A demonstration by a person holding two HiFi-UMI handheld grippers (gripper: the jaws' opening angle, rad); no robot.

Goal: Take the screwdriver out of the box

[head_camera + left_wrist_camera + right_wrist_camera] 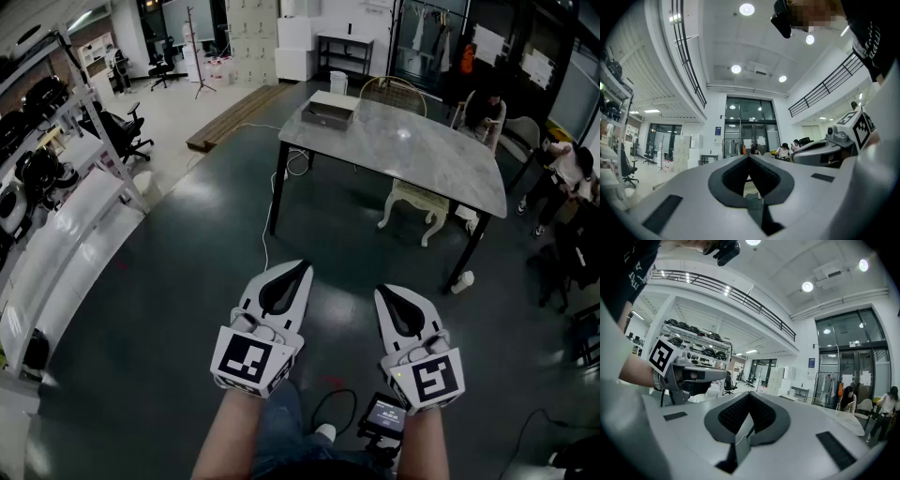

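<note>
A shallow grey box (328, 112) sits at the far left corner of a marble-topped table (412, 150), a few steps ahead of me. No screwdriver shows from here. I hold both grippers low in front of me over the dark floor, well short of the table. The left gripper (299, 268) has its jaws closed tip to tip with nothing between them, as the left gripper view (749, 157) also shows. The right gripper (383, 292) is likewise shut and empty, its tips meeting in the right gripper view (749, 395).
A white chair (417, 202) stands under the table and another behind it. People sit at the far right (567, 173). White shelving (56, 234) runs along the left. A cable (267, 220) trails on the floor by the table leg, and a white object (462, 281) lies near the right leg.
</note>
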